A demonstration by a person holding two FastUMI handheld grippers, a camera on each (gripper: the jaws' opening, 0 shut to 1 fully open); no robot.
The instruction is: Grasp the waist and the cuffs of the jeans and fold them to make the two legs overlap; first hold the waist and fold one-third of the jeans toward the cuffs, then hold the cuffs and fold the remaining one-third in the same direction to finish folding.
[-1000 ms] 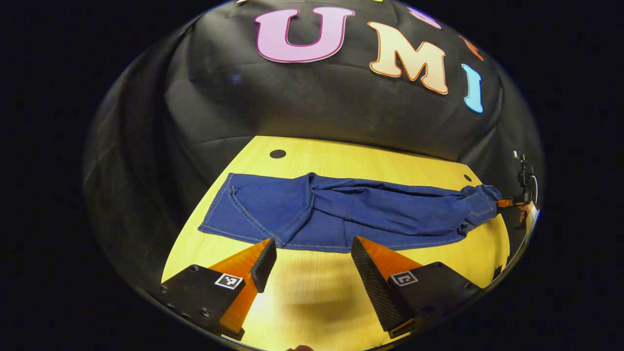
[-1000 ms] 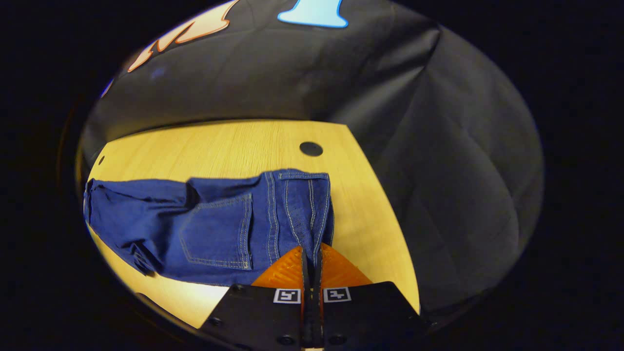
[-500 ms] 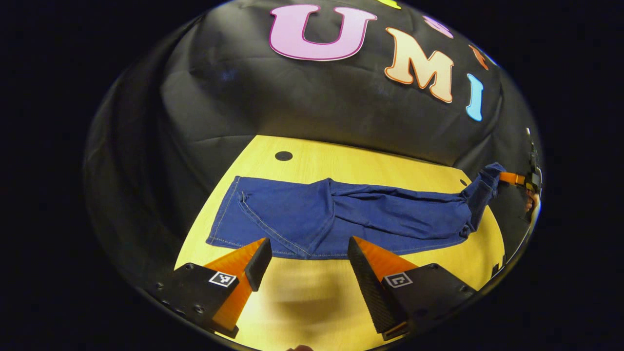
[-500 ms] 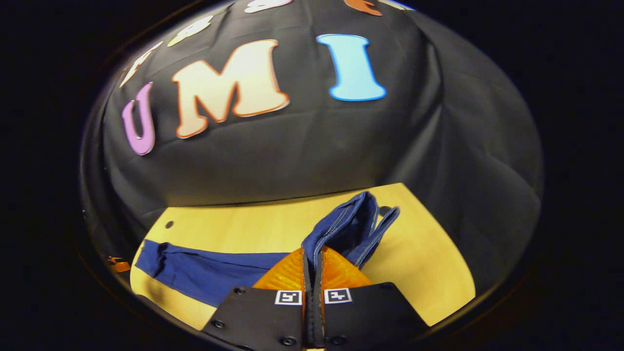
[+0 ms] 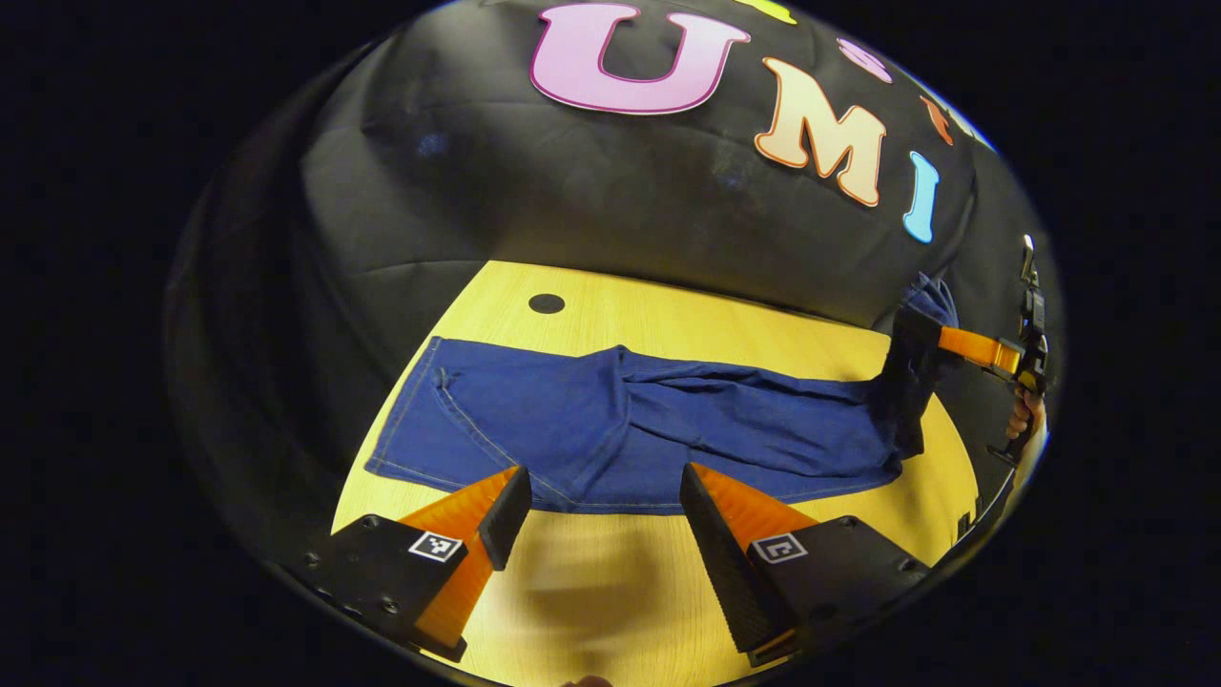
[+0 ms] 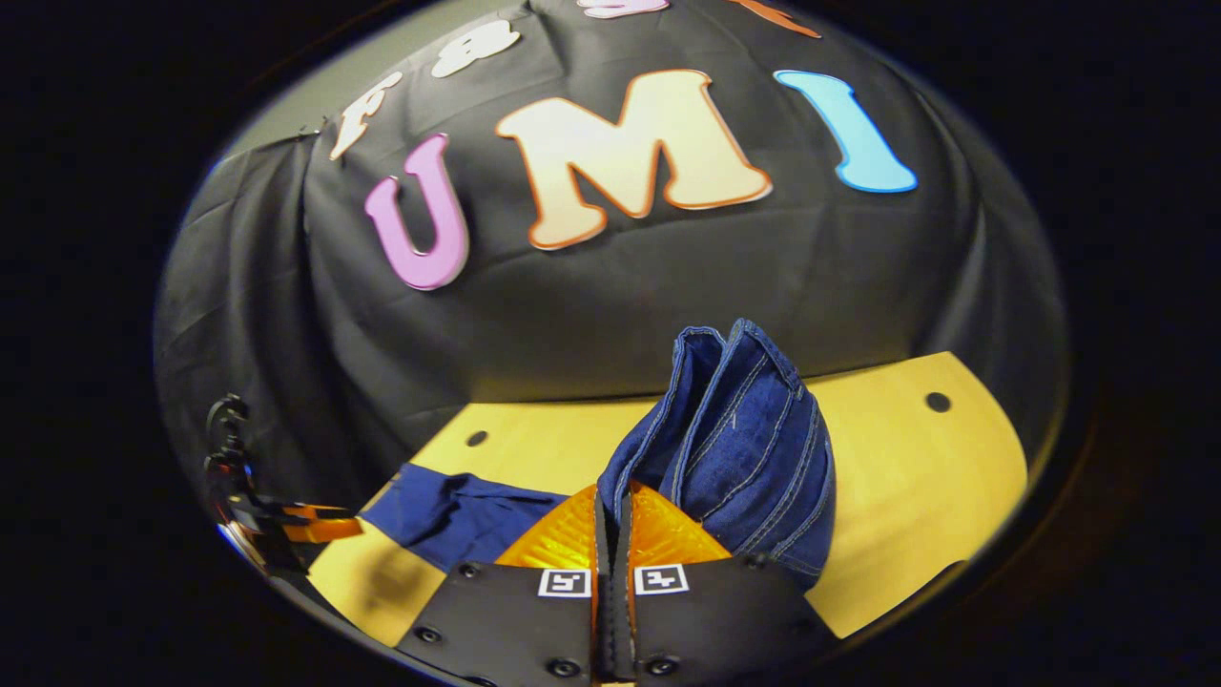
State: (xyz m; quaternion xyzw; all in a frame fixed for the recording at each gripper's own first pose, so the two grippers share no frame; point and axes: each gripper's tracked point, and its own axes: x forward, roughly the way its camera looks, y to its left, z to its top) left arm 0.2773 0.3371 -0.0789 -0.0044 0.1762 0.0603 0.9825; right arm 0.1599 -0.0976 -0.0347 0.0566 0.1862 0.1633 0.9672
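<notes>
A: Right gripper (image 6: 611,496) pinched tight on the jeans (image 5: 610,425) waist (image 6: 734,429), lifted off the table's (image 5: 610,592) right end; legs flat.

B: Left gripper (image 5: 599,496) wide open, empty, near edge. Risk: waist slips, legs drag, fold skews.

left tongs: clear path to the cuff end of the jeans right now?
Probably yes. The left tongs hang open just short of the jeans, whose cuff end lies flat on the table with nothing between.
</notes>
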